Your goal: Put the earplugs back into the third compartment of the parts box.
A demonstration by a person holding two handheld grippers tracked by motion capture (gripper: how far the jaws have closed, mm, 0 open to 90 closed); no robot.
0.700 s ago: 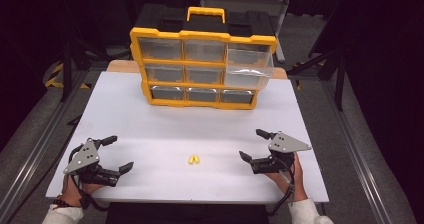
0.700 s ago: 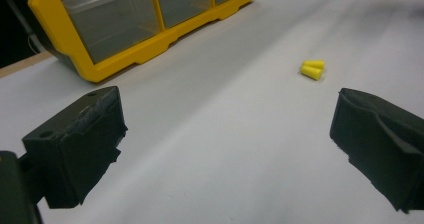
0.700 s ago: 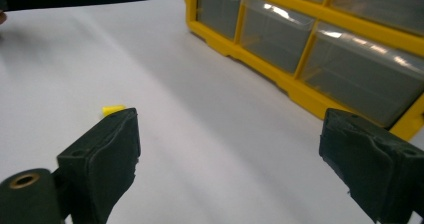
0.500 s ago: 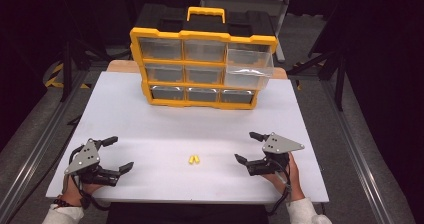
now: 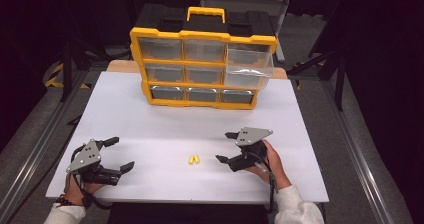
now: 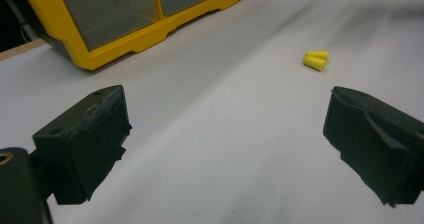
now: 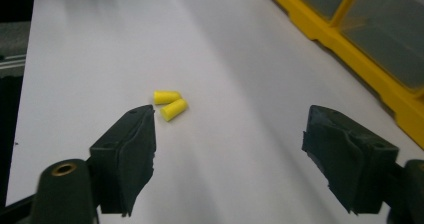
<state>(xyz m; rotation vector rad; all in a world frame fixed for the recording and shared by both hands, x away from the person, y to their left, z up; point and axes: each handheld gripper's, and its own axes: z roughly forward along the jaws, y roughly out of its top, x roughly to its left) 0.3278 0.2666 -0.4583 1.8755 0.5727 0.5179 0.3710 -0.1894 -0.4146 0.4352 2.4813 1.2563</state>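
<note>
Tabletop (image 5: 150,109), white, spans the middle of the high view. Yellow drawer cabinet (image 5: 202,64) stands at upper centre, its right-hand drawer (image 5: 248,69) pulled out. Left tongs (image 5: 120,154) rest at lower left, jaws apart and empty. Right tongs (image 5: 226,146), lower right, are also apart and empty, pointing toward two yellow earplugs (image 5: 193,159) lying touching at lower centre. A good grasp likely means centring one plug between the jaws, then closing gently.
</note>
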